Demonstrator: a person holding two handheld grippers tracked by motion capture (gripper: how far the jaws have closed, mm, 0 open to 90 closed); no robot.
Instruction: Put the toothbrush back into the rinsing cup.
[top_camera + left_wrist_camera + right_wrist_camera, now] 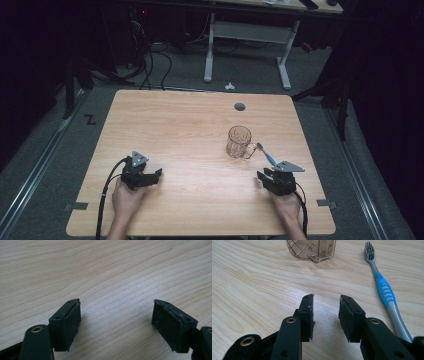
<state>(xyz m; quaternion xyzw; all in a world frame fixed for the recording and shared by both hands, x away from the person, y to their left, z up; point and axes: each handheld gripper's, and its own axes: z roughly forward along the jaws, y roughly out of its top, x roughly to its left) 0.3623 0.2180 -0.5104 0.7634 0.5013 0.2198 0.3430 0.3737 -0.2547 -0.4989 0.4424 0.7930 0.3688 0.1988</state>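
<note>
The toothbrush point(384, 290) lies flat on the surface at the right of the right gripper view, its head near the glass mug point(239, 142) at centre right of the high view. A careless grab could skid the slim handle or knock the mug. The right gripper point(326, 315) has its jaws partly apart, empty; the left gripper point(116, 322), lower left, gapes wide over bare wood.

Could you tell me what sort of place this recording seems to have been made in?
Probably a lab or workshop set up for recording: a bare wooden table on grey carpet, loose cables on the floor, and a white-legged desk behind, all in dim surroundings.
</note>
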